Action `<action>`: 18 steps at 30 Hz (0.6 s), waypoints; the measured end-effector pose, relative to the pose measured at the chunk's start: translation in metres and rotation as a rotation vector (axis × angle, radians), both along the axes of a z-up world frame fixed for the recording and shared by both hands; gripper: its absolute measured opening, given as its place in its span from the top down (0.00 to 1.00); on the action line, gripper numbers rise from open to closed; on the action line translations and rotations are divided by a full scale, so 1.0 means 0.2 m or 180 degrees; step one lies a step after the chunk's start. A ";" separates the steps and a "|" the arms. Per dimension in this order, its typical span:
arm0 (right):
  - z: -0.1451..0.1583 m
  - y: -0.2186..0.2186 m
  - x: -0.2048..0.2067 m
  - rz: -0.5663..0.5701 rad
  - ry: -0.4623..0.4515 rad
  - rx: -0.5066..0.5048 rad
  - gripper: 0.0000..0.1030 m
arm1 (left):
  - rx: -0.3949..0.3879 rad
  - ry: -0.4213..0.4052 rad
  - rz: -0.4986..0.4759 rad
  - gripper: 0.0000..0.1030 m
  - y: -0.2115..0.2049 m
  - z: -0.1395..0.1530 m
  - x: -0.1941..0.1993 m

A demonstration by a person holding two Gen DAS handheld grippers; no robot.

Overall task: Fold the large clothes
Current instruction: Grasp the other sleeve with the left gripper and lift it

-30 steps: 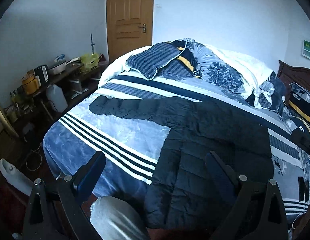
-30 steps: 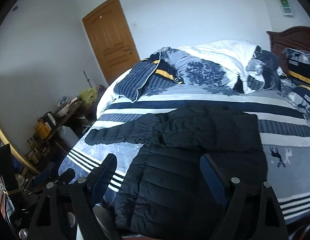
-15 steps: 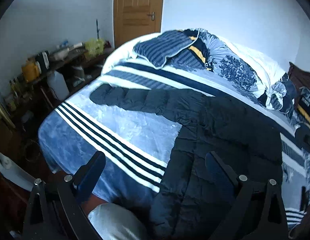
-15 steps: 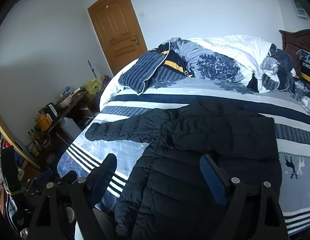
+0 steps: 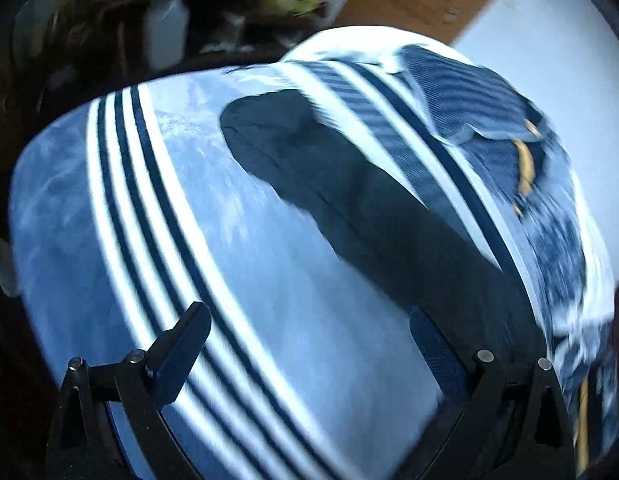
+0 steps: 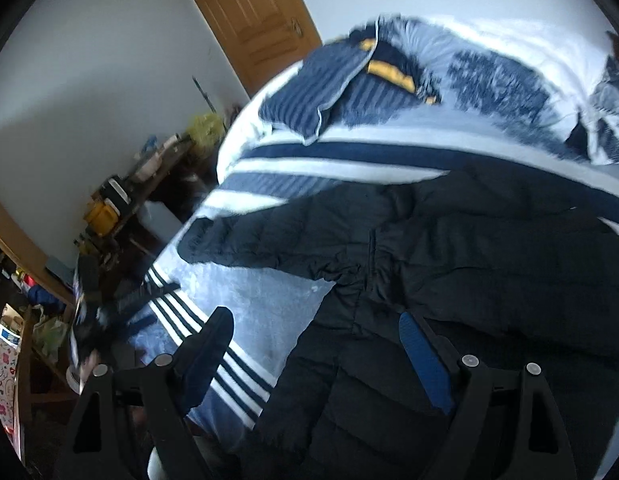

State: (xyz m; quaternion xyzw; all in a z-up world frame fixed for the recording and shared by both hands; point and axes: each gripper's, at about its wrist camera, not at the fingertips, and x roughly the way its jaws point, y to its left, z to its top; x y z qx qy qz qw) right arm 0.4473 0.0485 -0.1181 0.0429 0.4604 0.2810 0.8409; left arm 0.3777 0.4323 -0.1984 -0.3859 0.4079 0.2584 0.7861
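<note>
Left wrist view, blurred. Left gripper [image 5: 309, 332] jaws spread wide, nothing between them, over bare striped bedspread [image 5: 109, 208]. Black puffer jacket [image 5: 349, 200]: one sleeve runs from upper centre to lower right; its body is cut off behind the right finger. Bed edge curves along the frame's left.

Right wrist view: cluttered side table [image 6: 121, 196] at left, items too small to name. Right gripper [image 6: 313, 330] jaws wide, holding nothing, over the jacket's left edge. Open blanket lower left; heaped bedding [image 6: 449, 80] at top.
</note>
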 end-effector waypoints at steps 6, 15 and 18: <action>-0.19 0.11 0.16 0.0050 0.0110 -0.0025 0.16 | -0.0364 -0.0147 0.0097 0.04 0.38 -0.26 0.32; -0.35 0.01 0.20 -0.0102 0.0251 -0.0017 0.16 | -0.0283 -0.0505 0.0154 0.94 0.31 -0.22 0.45; -0.34 -0.11 0.18 -0.0218 0.0236 0.0049 0.16 | 0.0181 -0.0698 -0.0101 0.95 0.07 0.05 0.43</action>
